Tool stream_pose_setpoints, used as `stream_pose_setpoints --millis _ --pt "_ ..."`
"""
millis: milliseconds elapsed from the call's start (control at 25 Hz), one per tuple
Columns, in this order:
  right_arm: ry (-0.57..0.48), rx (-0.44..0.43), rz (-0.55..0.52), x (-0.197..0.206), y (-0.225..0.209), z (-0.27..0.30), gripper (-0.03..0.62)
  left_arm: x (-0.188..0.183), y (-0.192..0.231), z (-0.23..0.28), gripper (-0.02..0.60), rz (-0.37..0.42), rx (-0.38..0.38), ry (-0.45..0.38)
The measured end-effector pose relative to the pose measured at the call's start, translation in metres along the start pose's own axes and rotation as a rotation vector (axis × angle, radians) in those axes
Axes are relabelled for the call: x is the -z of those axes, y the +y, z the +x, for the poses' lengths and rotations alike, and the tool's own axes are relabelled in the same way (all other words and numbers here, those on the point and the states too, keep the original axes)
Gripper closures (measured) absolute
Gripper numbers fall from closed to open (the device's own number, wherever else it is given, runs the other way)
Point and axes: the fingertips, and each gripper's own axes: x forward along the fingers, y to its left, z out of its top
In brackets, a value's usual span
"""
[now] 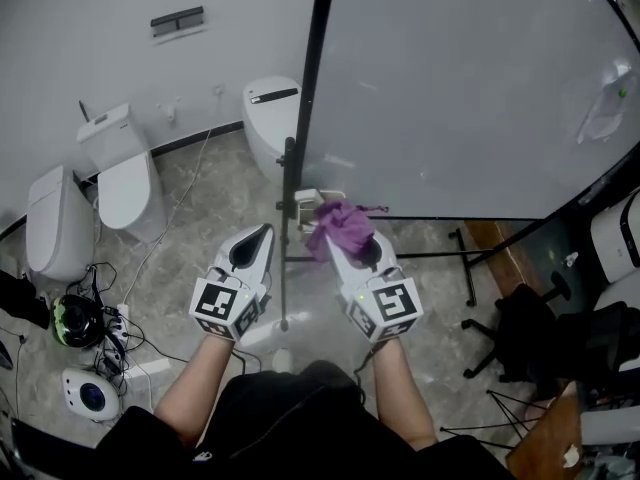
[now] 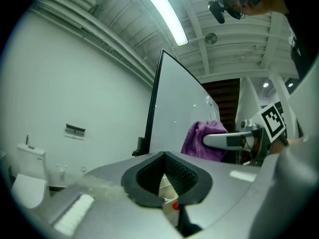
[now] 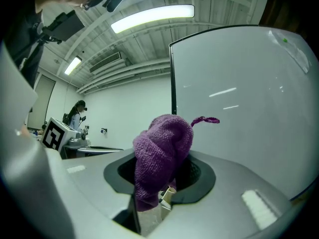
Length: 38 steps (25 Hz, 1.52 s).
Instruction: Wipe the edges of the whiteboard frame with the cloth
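Observation:
The whiteboard (image 1: 460,88) stands ahead and to the right, with its black frame edge (image 1: 318,48) rising straight in front of me. My right gripper (image 1: 345,240) is shut on a bunched purple cloth (image 1: 342,226), held just short of the frame's lower left part. In the right gripper view the cloth (image 3: 162,153) bulges out of the jaws, with the frame edge (image 3: 173,83) behind it. My left gripper (image 1: 262,236) is beside it on the left, shut and holding nothing. The left gripper view shows the cloth (image 2: 202,139) and the frame edge (image 2: 152,108).
Three white toilets (image 1: 125,168) (image 1: 55,223) (image 1: 270,108) stand along the left wall. Cables, a power strip (image 1: 120,338) and a helmet (image 1: 75,320) lie on the floor at left. A black office chair (image 1: 530,328) and the stand's legs (image 1: 465,263) are at right. A person (image 3: 77,114) stands far off.

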Motion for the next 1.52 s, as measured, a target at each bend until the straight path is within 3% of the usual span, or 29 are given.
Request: stream_pose_setpoints --millis 360,760,1240,1520 --pt "0.028 -0.004 -0.031 0.001 -0.016 0.045 0.445 -0.002 0.016 0.015 0.578 -0.018 0.004 0.002" --pt "0.112 -0.029 -0.049 0.022 -0.038 0.104 0.444 0.002 0.026 0.042 0.578 -0.033 -0.07 0.018" --pt "0.322 0.037 -0.133 0.077 -0.032 0.148 0.444 0.003 0.05 0.047 0.578 -0.053 -0.134 0.025" --pt "0.344 0.076 -0.167 0.082 -0.043 0.161 0.444 0.002 0.057 0.055 0.578 -0.041 -0.131 0.038"
